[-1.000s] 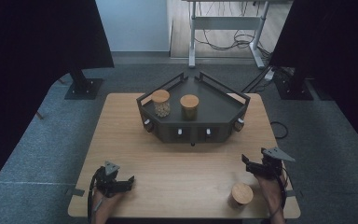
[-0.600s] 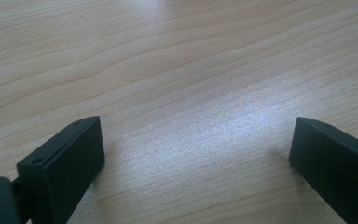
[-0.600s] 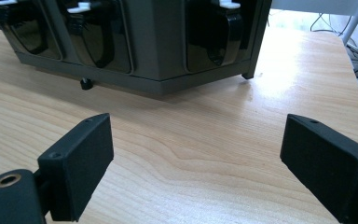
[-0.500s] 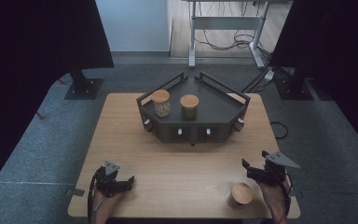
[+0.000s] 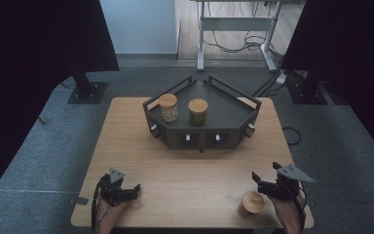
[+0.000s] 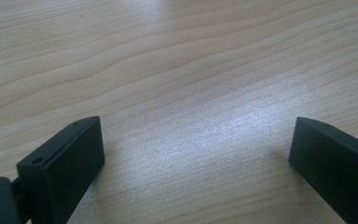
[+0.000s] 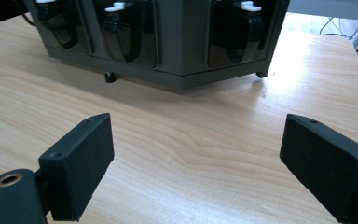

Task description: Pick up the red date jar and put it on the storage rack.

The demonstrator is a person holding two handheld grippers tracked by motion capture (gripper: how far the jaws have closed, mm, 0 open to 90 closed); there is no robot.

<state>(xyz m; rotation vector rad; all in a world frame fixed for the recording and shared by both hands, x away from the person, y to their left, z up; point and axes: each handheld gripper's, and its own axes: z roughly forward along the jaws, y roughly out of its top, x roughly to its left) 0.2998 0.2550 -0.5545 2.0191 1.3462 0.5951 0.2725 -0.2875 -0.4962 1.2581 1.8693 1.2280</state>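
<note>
A dark angular rack [image 5: 233, 109] stands at the back middle of the wooden table [image 5: 195, 170]. It holds two wooden-lidded jars side by side, a pale-filled one [image 5: 168, 107] and a darker one [image 5: 197, 111]. A third lidded jar [image 5: 251, 203] stands near the front right edge. Just right of and above it, my right gripper [image 5: 258, 184] is open and holds nothing. In the right gripper view its jaws [image 7: 196, 154] face the rack's front [image 7: 168, 37] across bare wood. My left gripper [image 5: 132, 191] rests open at the front left, its jaws [image 6: 193, 149] wide over bare tabletop.
Grey carpet surrounds the table. Black stand bases [image 5: 87, 90] sit at the back left and back right [image 5: 307, 90]. A desk frame with cables [image 5: 233, 36] stands farther back. Small white-capped knobs [image 5: 187, 138] line the rack's front.
My right gripper has drifted slightly toward the front edge, beside the jar. The left gripper and the jars have not moved.
</note>
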